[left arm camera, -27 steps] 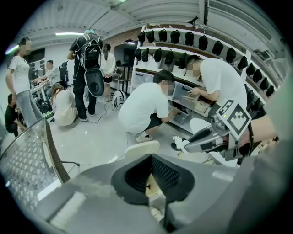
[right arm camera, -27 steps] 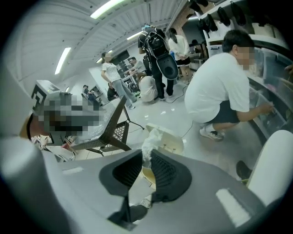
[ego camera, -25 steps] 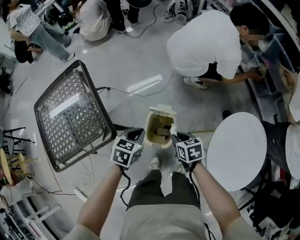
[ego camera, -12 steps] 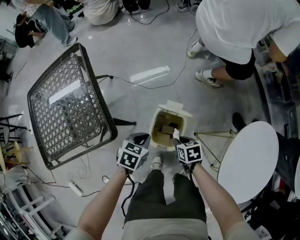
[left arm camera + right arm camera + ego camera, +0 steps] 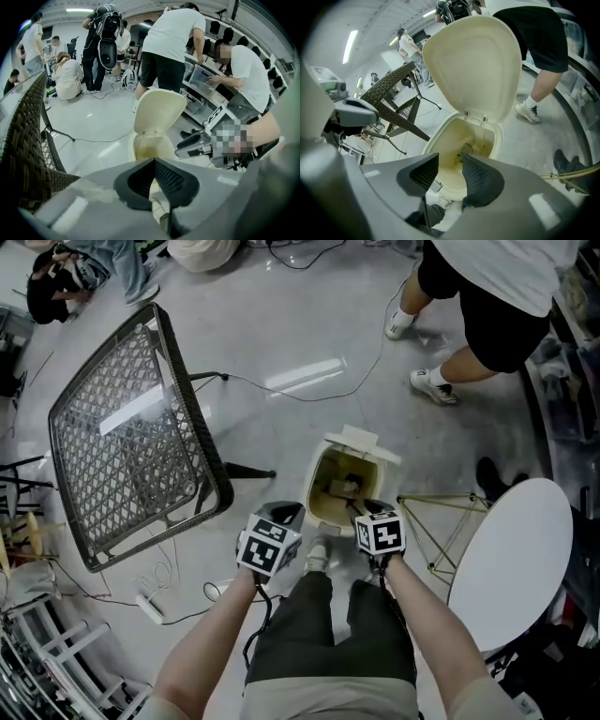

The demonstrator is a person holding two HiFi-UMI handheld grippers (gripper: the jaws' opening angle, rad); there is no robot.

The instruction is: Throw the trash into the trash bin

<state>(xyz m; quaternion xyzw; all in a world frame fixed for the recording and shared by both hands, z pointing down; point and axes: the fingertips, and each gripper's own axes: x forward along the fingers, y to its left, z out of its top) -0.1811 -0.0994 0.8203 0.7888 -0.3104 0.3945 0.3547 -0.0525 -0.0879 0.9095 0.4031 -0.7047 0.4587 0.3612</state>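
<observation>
The cream trash bin [image 5: 323, 507] stands on the floor just ahead of my feet, its lid [image 5: 362, 442] flipped up. Scraps of trash [image 5: 343, 487] lie at its bottom, also visible as trash [image 5: 472, 149] in the right gripper view. My right gripper [image 5: 450, 159] hangs over the bin's near rim [image 5: 440, 185]; its jaws are opening and nothing is between them. My left gripper [image 5: 153, 161] is shut and empty, low beside the bin [image 5: 149, 143] on its left. In the head view the left gripper [image 5: 286, 515] and right gripper [image 5: 362, 511] flank the bin's near edge.
A dark wicker chair [image 5: 131, 437] lies tipped to the left of the bin. A white round table [image 5: 511, 559] with thin wire legs [image 5: 441, 521] stands at the right. Cables and a power strip [image 5: 150, 606] lie on the floor. A person's legs [image 5: 441, 381] stand behind the bin.
Both grippers have sunk toward the bin. The white scrap that the right gripper held half a second ago is gone from its jaws, which now stand apart.
</observation>
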